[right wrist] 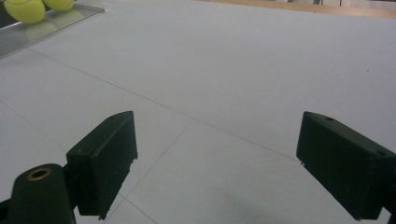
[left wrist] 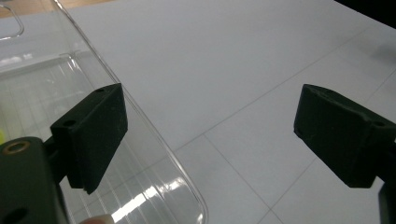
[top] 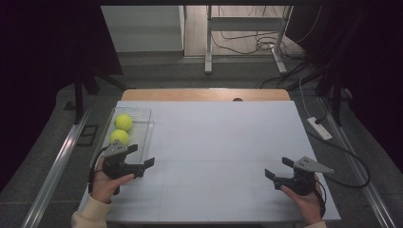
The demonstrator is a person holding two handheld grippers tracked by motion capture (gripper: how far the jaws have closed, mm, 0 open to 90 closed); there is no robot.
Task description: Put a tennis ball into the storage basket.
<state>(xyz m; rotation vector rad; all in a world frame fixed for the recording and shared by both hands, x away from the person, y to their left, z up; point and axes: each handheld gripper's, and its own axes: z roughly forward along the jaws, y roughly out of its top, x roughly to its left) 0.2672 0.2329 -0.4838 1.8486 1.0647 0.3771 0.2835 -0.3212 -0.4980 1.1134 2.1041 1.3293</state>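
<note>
- Left gripper [top: 140, 157]: black body, blocky black jaws, grey three-cornered plate on top, brass-ringed screw hole, black cable
- Right gripper [top: 277, 167]: same black build, grey plate
- Cream sleeve [top: 88, 216] at near left

No lettering, label, brand, number or sign can be read anywhere in these views: the two tennis balls [top: 121, 129] in the clear plastic tray [top: 142, 124] at about nine o'clock on the table [top: 223, 142] show no legible print, and the table's white surface carries only faint plain grid lines.
</note>
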